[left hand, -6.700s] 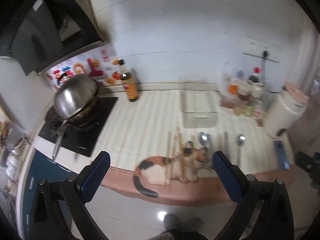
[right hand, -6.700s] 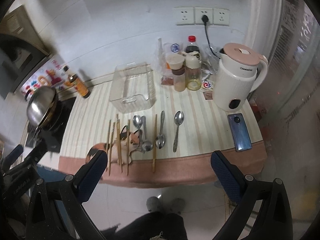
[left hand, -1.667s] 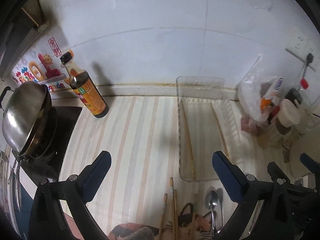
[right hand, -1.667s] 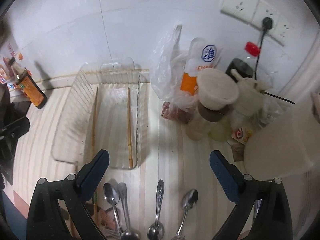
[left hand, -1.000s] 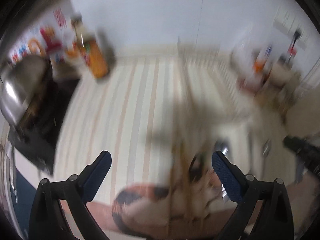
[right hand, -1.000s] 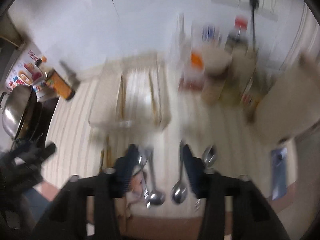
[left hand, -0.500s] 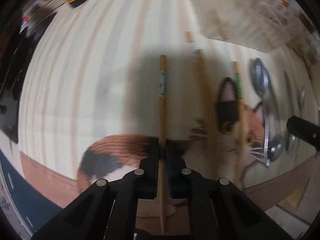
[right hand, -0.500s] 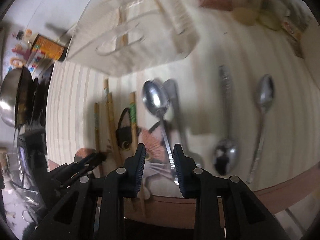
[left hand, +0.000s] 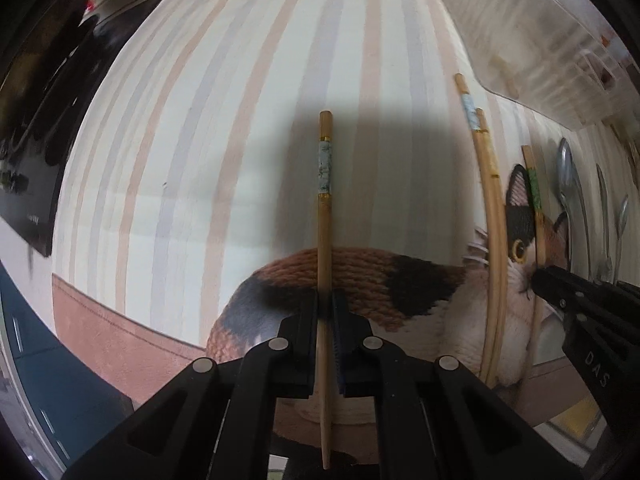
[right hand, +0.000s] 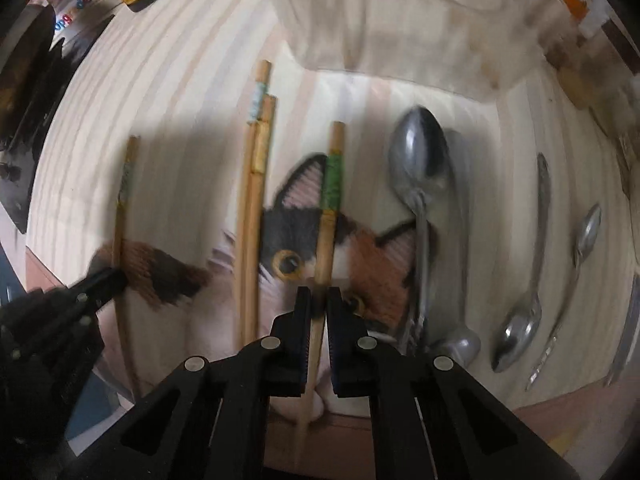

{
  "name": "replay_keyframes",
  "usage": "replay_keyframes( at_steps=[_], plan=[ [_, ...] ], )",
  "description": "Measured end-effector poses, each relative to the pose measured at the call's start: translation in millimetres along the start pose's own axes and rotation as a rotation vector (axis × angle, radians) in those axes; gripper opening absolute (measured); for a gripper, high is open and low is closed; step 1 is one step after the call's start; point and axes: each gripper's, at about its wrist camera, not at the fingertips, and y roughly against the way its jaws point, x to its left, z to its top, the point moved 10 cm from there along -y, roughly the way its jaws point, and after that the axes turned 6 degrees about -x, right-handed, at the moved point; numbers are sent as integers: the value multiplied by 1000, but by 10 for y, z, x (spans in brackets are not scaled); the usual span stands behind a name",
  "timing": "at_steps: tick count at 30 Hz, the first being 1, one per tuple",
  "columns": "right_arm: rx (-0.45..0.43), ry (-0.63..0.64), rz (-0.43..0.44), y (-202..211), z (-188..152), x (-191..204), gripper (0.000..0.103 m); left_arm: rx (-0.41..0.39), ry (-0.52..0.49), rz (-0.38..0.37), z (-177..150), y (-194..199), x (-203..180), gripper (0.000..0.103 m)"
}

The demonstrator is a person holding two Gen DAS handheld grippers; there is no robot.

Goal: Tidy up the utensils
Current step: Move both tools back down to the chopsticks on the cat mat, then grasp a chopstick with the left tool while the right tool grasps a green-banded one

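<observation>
The left gripper (left hand: 325, 308) is closed on a pale-banded chopstick (left hand: 324, 216), the right gripper (right hand: 318, 300) on a green-banded chopstick (right hand: 330, 200). Each stick runs straight ahead between the fingers, along the tool's own axis, its lower end trailing back past the pads. The clear bin (right hand: 400, 28) lies ahead of both, nearer the right gripper; two chopsticks (right hand: 252, 200) and the spoons (right hand: 424, 184) are left between and beside the tools.
</observation>
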Motion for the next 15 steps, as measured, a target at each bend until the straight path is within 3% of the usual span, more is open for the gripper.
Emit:
replay_keyframes(
  at_steps=[10, 15],
  plan=[
    [37, -35, -41, 19, -184, -401, 7, -17, -84, -19, 70, -5, -394, 5],
    [94, -54, -15, -8, -371, -360, 18, -9, -92, -23, 87, -5, -433, 5]
  ],
)
